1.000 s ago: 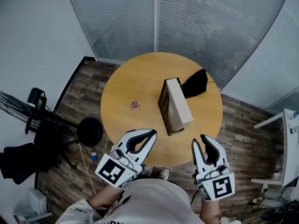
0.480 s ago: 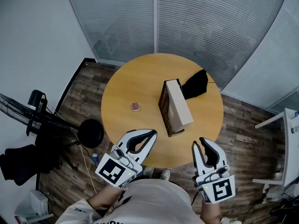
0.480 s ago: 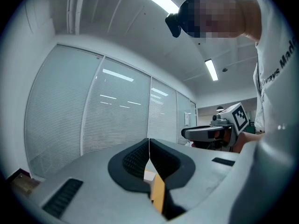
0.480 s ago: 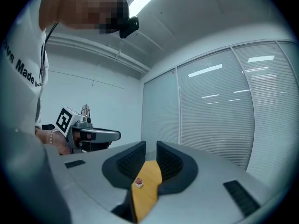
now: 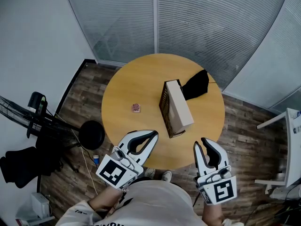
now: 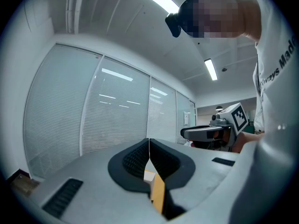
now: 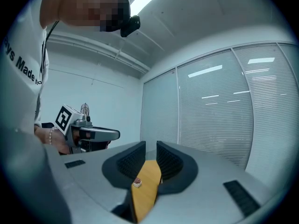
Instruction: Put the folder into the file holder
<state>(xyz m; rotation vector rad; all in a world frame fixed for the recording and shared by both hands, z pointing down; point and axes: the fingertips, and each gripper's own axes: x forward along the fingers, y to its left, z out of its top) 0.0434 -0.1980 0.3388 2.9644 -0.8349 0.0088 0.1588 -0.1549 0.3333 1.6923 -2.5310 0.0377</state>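
Note:
A brown and white file holder (image 5: 178, 108) stands upright in the middle of the round wooden table (image 5: 127, 88). A black folder (image 5: 196, 84) lies just behind it at the far right. Both grippers hover level at the table's near edge, apart from both things. My left gripper (image 5: 154, 134) is shut, and in the left gripper view (image 6: 149, 146) its tips touch with nothing between them. My right gripper (image 5: 200, 144) is shut too; in the right gripper view (image 7: 150, 148) only a thin slit shows, holding nothing.
A small pink object (image 5: 136, 107) sits on the table's left half. A black round stool (image 5: 91, 133) and a fan (image 5: 19, 112) stand on the floor at left. White furniture (image 5: 287, 126) is at right. Glass walls with blinds (image 5: 202, 18) close the back.

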